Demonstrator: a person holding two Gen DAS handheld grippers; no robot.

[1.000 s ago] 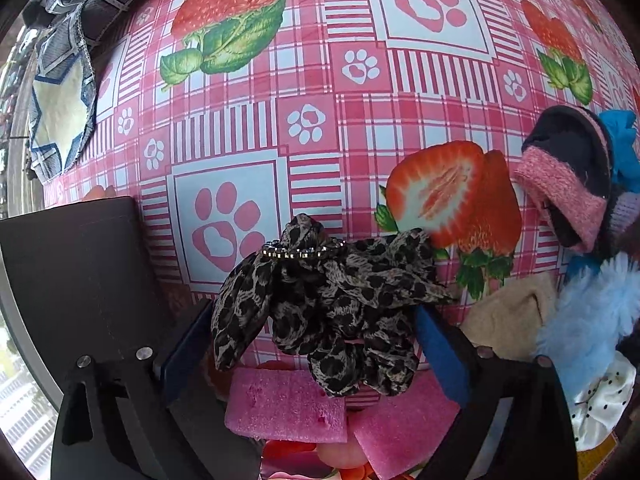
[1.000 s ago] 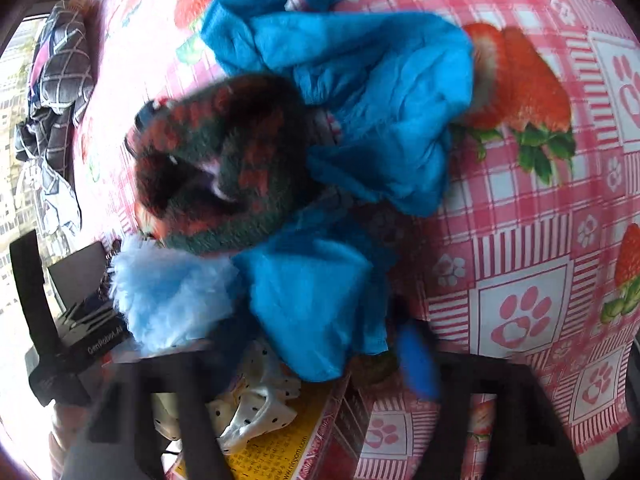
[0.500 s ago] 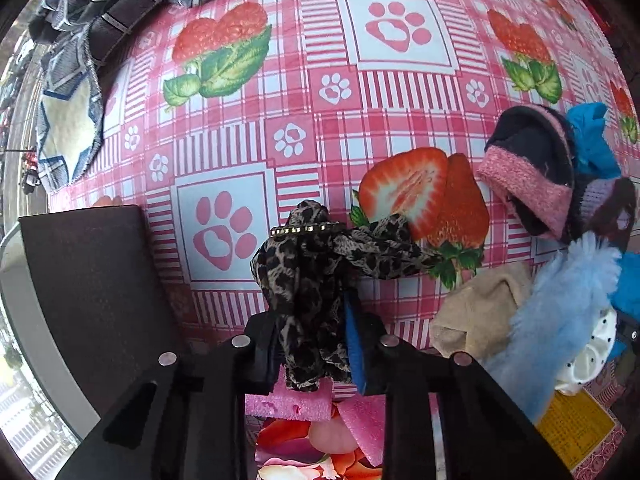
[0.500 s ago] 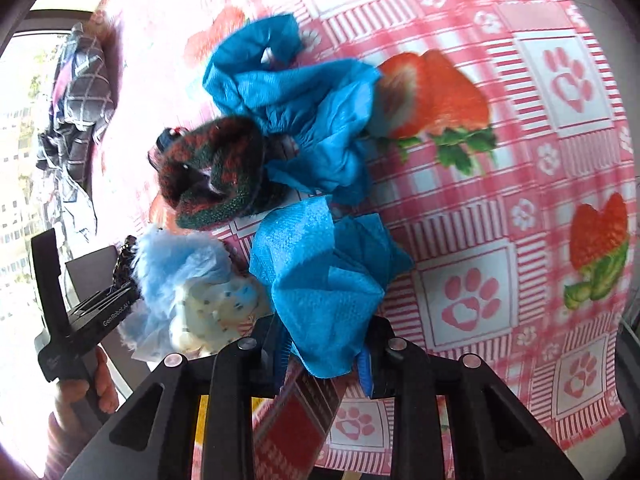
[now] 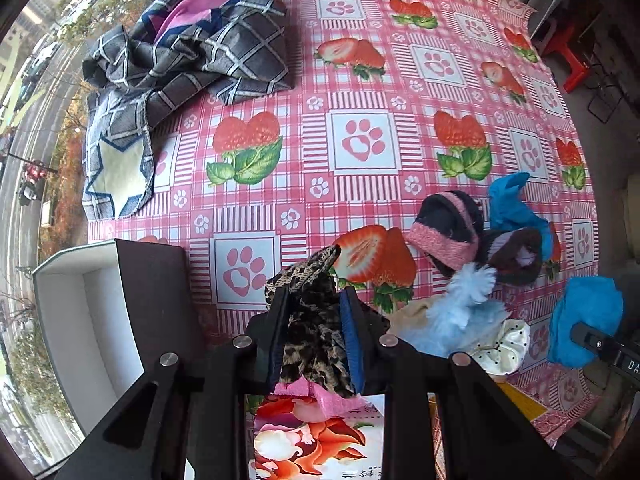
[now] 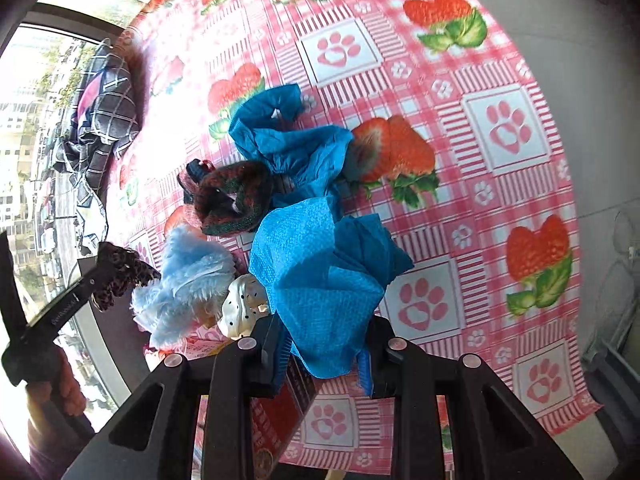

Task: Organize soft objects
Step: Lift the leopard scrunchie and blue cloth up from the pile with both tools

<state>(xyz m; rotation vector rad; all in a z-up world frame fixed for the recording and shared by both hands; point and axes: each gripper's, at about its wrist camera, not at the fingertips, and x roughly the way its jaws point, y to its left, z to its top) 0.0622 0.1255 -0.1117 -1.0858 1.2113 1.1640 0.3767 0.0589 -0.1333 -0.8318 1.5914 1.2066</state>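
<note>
Daylit room by a window
Worktop [image 5: 360,80] under a pink strawberry-and-paw cloth; grey floor [image 6: 580,60]; red stool [image 5: 572,64] beyond.

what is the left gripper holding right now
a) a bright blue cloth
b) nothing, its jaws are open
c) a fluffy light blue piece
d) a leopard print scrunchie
d, the left gripper has its jaws pressed on the leopard print scrunchie, which hangs between them above the tablecloth; the bright blue cloth is in the right gripper.
</note>
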